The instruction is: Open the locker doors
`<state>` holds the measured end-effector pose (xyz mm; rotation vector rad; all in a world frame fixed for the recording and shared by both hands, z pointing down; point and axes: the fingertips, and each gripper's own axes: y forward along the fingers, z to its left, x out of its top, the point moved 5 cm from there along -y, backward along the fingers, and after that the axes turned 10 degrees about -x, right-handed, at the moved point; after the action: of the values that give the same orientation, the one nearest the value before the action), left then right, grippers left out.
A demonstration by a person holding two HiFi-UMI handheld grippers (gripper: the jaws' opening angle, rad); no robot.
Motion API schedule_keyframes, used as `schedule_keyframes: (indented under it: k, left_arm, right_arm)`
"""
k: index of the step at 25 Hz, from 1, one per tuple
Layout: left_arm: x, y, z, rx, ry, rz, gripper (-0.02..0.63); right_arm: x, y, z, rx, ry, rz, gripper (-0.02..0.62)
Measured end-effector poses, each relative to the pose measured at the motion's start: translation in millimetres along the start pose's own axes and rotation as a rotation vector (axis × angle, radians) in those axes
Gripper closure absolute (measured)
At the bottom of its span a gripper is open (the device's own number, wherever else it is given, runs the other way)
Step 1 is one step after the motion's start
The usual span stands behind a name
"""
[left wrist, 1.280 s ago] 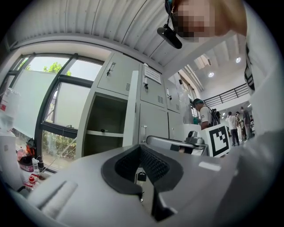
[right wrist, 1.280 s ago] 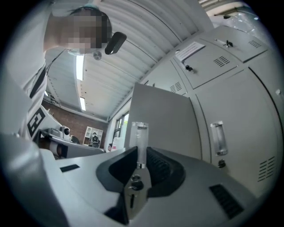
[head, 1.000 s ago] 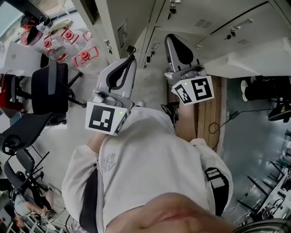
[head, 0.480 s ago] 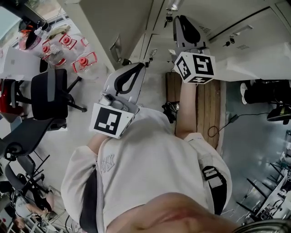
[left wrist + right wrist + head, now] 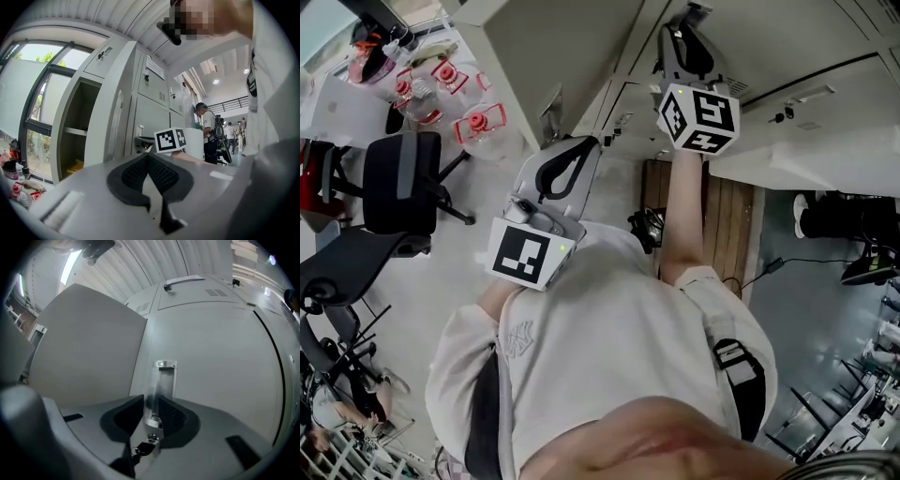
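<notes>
Grey metal lockers [image 5: 825,56] fill the top of the head view. One door [image 5: 553,47] on the left stands swung open, seen also in the left gripper view [image 5: 105,117] beside its open compartment [image 5: 75,131]. My right gripper [image 5: 692,19] is raised at a closed door [image 5: 215,366]. Its jaws are opening, with the vertical chrome handle [image 5: 161,385] between them and a small gap at the pads. A lock with a hanging key [image 5: 143,448] sits just below the handle. My left gripper [image 5: 586,145] is held lower near the open door, shut with nothing in it [image 5: 149,157].
Black office chairs [image 5: 398,183] and a table with red-and-white bottles [image 5: 441,84] stand at the left. A wooden bench [image 5: 727,234] lies below the lockers with a cable [image 5: 769,262] beside it. People [image 5: 206,131] stand farther along the locker row.
My right gripper has risen and reached forward to the locker handle, and its jaws have parted. The open door on the left looms larger. My left gripper has barely shifted.
</notes>
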<state>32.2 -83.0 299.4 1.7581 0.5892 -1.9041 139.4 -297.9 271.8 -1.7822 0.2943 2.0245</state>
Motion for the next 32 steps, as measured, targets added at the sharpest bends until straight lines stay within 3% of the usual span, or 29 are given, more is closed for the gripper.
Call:
schedule_keyframes:
  k: [12, 26, 32]
  left_arm:
    - [-2.2, -4.6, -0.8, 0.006, -0.010, 0.015, 0.603]
    - [-7.7, 17.2, -40.0, -0.163, 0.023, -0.018, 0.603]
    - [-8.8, 25.3, -53.0, -0.210, 0.014, -0.023, 0.603]
  right_arm:
    - [-6.0, -16.5, 10.4, 0.096, 0.063, -0.025, 0.528]
    - [2.7, -128.4, -8.2, 0.353, 0.072, -0.077, 0.518]
    - [4.3, -176.3, -33.0, 0.336, 0.100, -0.061, 0.512]
